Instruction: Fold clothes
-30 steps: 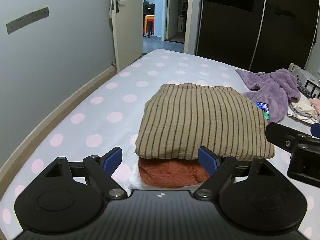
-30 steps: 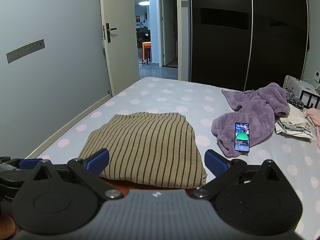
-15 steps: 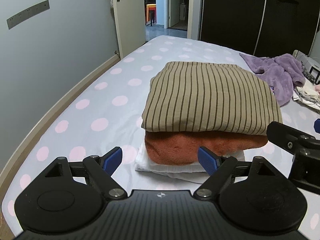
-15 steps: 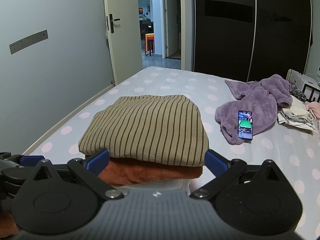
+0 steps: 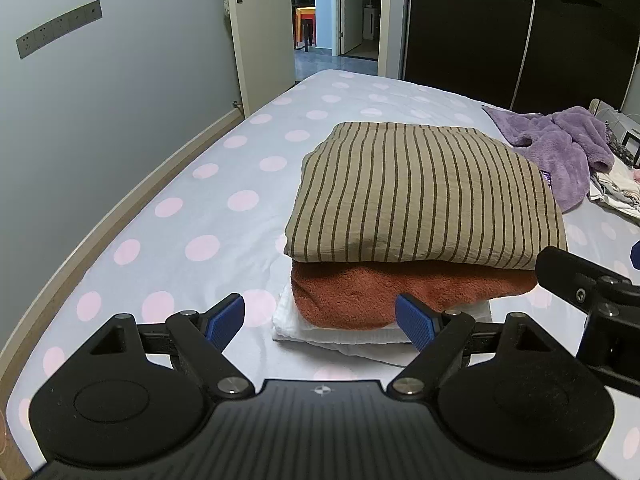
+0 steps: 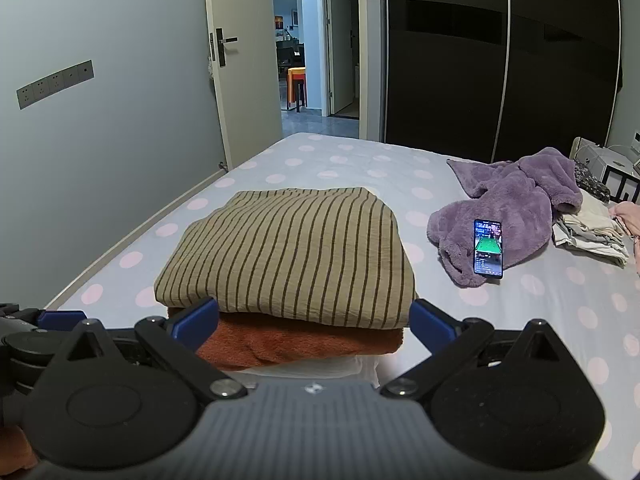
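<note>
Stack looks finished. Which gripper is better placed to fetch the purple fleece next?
Right, probably. The purple fleece lies on the stack's right, in open view past the right gripper. From the left gripper the stack and the right gripper stand in the way. Both are open and empty.

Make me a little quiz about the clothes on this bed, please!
1. True or false: the striped cloth lies on top of the pile.
2. What lies right under it? A) the white cloth B) the orange towel C) the phone
3. Fill in: the phone leans on the ______ robe.

Also look: the left gripper and the right gripper both stand open, holding nothing, on the near side of the pile.

Key: 1 true; 2 B; 3 purple.
</note>
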Available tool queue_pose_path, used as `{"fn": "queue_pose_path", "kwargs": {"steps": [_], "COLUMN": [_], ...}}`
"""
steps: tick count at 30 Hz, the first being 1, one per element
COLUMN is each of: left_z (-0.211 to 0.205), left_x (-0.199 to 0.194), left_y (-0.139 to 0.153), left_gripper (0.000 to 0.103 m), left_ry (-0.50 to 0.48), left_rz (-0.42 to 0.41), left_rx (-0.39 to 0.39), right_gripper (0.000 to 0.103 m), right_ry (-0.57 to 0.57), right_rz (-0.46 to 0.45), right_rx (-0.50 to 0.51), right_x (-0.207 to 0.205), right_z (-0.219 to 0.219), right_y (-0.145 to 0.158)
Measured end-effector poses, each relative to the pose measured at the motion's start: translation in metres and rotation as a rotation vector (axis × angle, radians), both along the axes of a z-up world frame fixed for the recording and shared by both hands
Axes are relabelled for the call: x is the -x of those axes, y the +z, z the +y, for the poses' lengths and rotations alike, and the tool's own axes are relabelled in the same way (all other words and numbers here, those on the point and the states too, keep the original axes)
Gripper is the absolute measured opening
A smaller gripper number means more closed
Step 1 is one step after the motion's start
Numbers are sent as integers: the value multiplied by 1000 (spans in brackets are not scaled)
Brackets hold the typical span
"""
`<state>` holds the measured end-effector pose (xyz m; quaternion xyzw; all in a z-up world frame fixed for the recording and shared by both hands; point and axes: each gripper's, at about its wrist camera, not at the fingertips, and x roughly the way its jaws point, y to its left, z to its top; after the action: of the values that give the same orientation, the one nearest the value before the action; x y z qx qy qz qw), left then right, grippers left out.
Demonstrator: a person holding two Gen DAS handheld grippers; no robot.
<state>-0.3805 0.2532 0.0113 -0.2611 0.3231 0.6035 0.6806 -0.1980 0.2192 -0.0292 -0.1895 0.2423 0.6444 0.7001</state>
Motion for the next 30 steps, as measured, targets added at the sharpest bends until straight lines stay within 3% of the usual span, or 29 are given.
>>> {"fn": "queue_pose_path", "kwargs": {"steps": [30], "left_z": [2], "left_x": [-10], "left_y": [-1], "left_gripper": [83], "left_ry": [-5], "left_rz": [19], "left_rx": [2], "right_gripper": [102], "right_ry": [-17], "right_rz": [15], "right_rx": [3], "right_x": [-8], "right_z": [3], "right_y": [-5]}}
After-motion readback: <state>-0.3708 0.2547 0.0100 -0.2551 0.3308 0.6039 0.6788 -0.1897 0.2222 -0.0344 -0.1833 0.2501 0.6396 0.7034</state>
